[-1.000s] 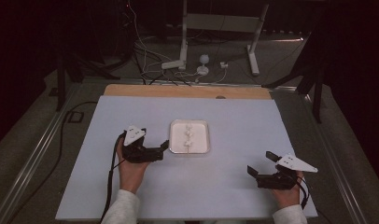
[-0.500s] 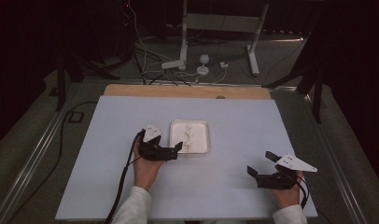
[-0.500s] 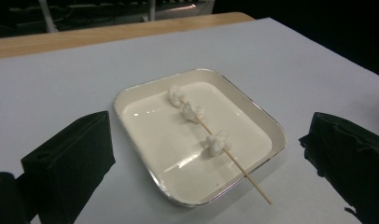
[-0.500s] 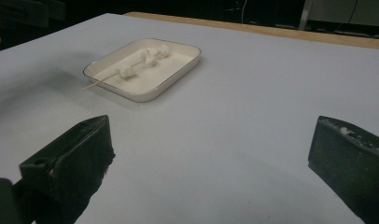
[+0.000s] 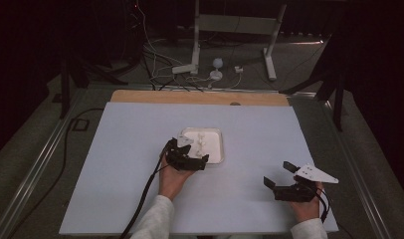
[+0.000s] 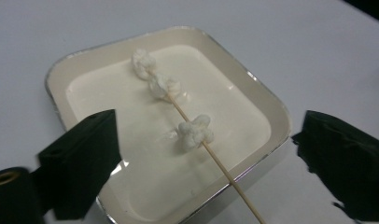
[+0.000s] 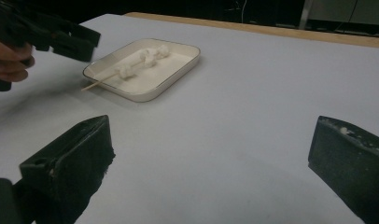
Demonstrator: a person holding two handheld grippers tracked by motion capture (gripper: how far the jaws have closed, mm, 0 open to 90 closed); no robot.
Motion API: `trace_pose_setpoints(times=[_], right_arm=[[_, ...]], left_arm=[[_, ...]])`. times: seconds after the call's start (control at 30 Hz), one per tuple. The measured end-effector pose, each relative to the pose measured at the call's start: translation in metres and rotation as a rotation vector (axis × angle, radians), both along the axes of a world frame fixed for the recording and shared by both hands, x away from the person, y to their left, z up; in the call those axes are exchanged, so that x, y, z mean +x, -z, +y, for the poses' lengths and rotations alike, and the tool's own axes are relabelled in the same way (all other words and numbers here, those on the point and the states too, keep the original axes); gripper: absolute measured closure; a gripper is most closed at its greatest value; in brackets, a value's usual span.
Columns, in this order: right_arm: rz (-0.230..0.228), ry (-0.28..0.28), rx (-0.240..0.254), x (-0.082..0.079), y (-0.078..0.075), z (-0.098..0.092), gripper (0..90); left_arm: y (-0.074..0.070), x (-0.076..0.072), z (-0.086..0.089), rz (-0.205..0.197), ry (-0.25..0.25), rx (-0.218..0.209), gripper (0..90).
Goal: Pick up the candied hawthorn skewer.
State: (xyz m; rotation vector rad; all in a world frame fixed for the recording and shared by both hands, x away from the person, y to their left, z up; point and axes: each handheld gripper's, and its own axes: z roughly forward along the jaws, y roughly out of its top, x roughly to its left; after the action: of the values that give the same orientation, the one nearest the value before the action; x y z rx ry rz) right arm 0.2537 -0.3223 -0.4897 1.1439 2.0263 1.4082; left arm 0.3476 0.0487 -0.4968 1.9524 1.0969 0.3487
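Since the earlier frames my left gripper point(image 5: 202, 158) has come in from the tray's left to its near left corner, and its fingers point(image 6: 80, 168) have just been closing a little; they stand apart with nothing pressed between them, the skewer point(image 6: 204, 144) lying in the gap. My right gripper point(image 5: 278, 175) has kept its place, well off to the tray's near right, fingers point(image 7: 66, 168) spread wide over bare table.

The tray point(image 5: 217, 149) is a shallow white dish with a metal rim, sitting on a pale sheet that covers the table point(image 5: 115, 149). The skewer lies in the tray with three white lumps point(image 6: 194, 132) threaded on it; its bare end sticks out over the tray's near rim.

Beyond the tray a wooden strip point(image 5: 200, 97) shows at the table's far edge. Past that I see dark floor, loose cables point(image 5: 160, 79) and a white stand point(image 5: 197, 45). Left, right and far side of the tray are open sheet.
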Motion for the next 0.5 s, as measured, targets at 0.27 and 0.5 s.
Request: trace_pose_setpoints(times=[0.27, 0.5], right_arm=[[0.003, 0.001, 0.003, 0.0, 0.0, -0.001, 0.0], [0.003, -0.001, 0.006, 0.0, 0.0, -0.001, 0.0]], left_arm=[[0.012, 0.005, -0.007, 0.067, 0.022, 0.093, 40.2], [0.014, 0.01, 0.0, 0.117, 0.007, 0.144, 55.3]])
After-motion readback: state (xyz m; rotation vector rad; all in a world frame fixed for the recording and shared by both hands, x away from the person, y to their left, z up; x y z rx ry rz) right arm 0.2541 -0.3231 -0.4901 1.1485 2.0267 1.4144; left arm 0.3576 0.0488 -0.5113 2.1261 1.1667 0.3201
